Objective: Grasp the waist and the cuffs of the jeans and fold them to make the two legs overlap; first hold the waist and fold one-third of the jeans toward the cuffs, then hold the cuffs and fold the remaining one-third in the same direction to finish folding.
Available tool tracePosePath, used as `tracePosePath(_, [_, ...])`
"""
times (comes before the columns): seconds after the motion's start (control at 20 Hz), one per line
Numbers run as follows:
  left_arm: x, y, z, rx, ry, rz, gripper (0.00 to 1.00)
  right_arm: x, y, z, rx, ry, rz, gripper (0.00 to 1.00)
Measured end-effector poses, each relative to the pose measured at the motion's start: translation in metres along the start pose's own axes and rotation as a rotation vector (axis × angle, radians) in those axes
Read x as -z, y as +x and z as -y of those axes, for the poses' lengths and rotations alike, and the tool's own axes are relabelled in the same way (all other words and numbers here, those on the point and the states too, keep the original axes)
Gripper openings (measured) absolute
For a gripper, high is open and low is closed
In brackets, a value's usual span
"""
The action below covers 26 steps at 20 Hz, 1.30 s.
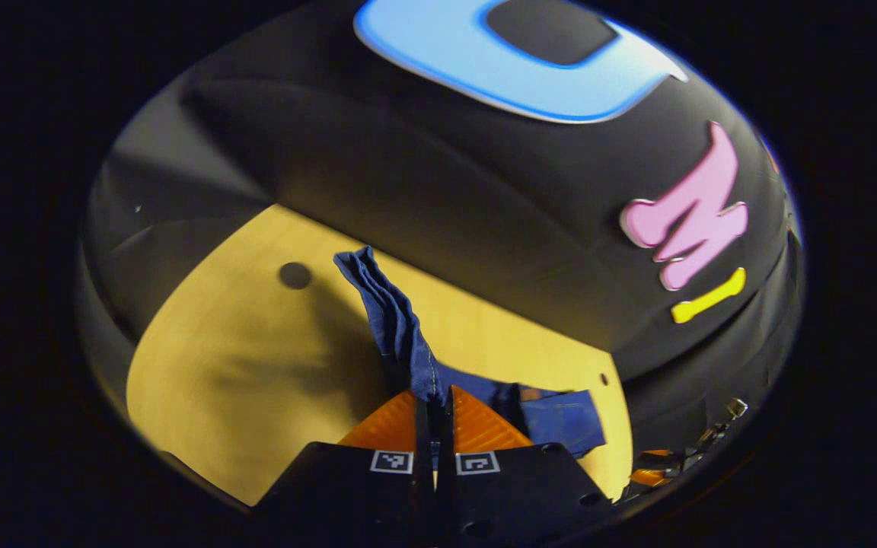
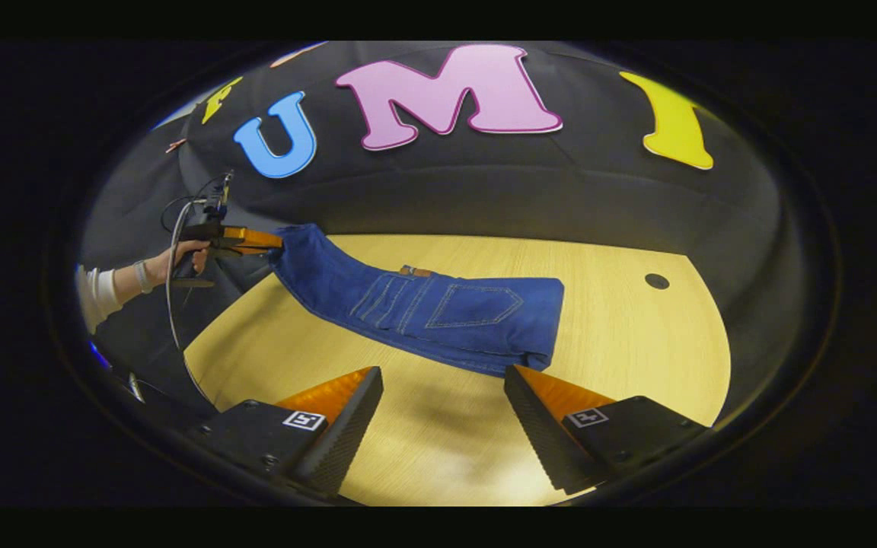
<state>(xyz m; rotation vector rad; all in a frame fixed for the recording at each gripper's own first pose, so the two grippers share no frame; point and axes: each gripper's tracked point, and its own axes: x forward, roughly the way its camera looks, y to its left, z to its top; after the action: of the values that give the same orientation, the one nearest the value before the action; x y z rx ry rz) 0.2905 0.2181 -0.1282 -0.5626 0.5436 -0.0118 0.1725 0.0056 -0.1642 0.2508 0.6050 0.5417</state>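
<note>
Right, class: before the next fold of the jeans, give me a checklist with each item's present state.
1. Left gripper jaws shut on the jeans: ok.
2. Right gripper holds the jeans: not ok, jaws open, above the table.
3. Legs overlapped: ok, it seems.
4. Waist end lying flat: ok.
5. Left-held end lifted off the table: ok.
6. Whether that end is the cuffs: cannot tell.

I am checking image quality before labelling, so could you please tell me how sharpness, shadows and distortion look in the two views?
Left gripper view: soft and slightly blurred, broad shadows on the table, the jeans dim. Right gripper view: sharper, with pocket stitching on the jeans readable, a faint shadow ahead of the right gripper, and the table edge bowed by the fisheye.
</note>
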Motion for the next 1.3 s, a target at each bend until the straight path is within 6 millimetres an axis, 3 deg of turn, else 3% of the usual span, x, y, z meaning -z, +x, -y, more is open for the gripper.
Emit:
tracePosePath(0.05, [0.005, 0.007, 0.034, 0.035, 0.022, 0.002, 0.02, -0.002, -0.003, 0.003, -0.001, 0.005, 0.006, 0.98])
tracePosePath(0.2, [0.031, 0.032, 0.141, 0.128, 0.185, 0.004, 0.06, -0.001, -0.015, 0.022, 0.002, 0.010, 0.023, 0.98])
tracePosePath(0.3, [0.063, 0.056, 0.211, 0.209, 0.278, -0.033, 0.06, 0.002, -0.023, 0.036, 0.007, 0.005, 0.026, 0.98])
tracePosePath(0.35, [0.090, 0.072, 0.235, 0.220, 0.307, -0.075, 0.06, 0.005, -0.028, 0.044, 0.010, -0.004, 0.027, 0.98])
tracePosePath(0.4, [0.117, 0.090, 0.243, 0.193, 0.353, -0.125, 0.06, 0.008, -0.034, 0.053, 0.014, -0.015, 0.029, 0.98])
tracePosePath(0.45, [0.142, 0.110, 0.236, 0.133, 0.422, -0.190, 0.06, 0.012, -0.038, 0.063, 0.017, -0.018, 0.028, 0.98])
tracePosePath(0.55, [0.199, 0.139, 0.205, -0.007, 0.549, -0.382, 0.07, 0.022, -0.043, 0.077, 0.003, 0.006, 0.016, 0.99])
tracePosePath(0.6, [0.215, 0.143, 0.187, -0.071, 0.584, -0.459, 0.07, 0.026, -0.047, 0.086, 0.005, 0.006, 0.012, 0.99])
tracePosePath(0.65, [0.222, 0.146, 0.184, -0.107, 0.591, -0.478, 0.08, 0.029, -0.051, 0.095, 0.009, -0.009, 0.013, 0.98])
tracePosePath(0.8, [0.214, 0.141, 0.176, -0.184, 0.573, -0.458, 0.16, 0.030, -0.060, 0.112, 0.015, -0.052, 0.037, 0.98])
tracePosePath(0.85, [0.217, 0.140, 0.177, -0.195, 0.565, -0.440, 0.25, 0.031, -0.063, 0.113, 0.013, -0.058, 0.042, 0.98])
tracePosePath(0.9, [0.219, 0.140, 0.181, -0.197, 0.558, -0.416, 0.28, 0.032, -0.066, 0.115, 0.017, -0.071, 0.050, 0.98])
tracePosePath(1.0, [0.216, 0.137, 0.187, -0.217, 0.556, -0.374, 0.56, 0.029, -0.072, 0.112, 0.018, -0.102, 0.075, 0.98])
tracePosePath(1.15, [0.191, 0.109, 0.205, -0.226, 0.596, -0.239, 0.98, 0.011, -0.087, 0.101, 0.029, -0.135, 0.150, 0.98])
tracePosePath(1.3, [0.162, 0.053, 0.232, -0.207, 0.594, -0.062, 0.99, -0.016, -0.116, 0.093, 0.089, -0.185, 0.269, 0.98])
